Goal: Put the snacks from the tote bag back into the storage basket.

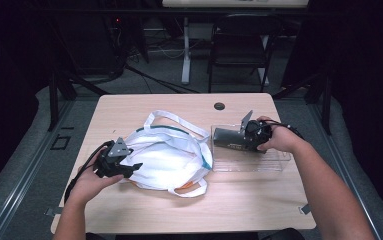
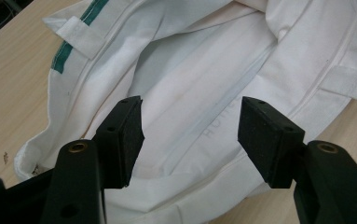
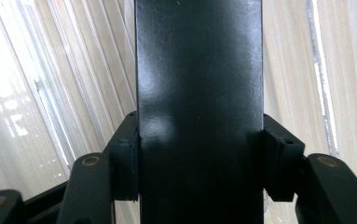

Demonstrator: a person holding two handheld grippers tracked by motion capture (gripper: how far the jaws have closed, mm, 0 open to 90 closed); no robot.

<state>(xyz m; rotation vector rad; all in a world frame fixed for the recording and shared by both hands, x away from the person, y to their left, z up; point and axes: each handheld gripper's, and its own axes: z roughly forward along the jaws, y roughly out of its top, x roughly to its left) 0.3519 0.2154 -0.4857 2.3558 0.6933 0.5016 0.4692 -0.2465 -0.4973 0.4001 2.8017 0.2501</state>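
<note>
Black box (image 1: 227,138): right of centre in the high view, over the clear tray (image 1: 274,162), clamped between the right gripper (image 1: 225,139) pads.
White bag (image 1: 171,155): centre, lying open on the table (image 1: 249,200).
Left gripper (image 1: 135,167): jaws apart, empty, at the bag's left edge.

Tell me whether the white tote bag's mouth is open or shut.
Open. In the left gripper view the white tote bag gapes, its inner lining showing between the spread rims, with the left tongs open just above it.
</note>
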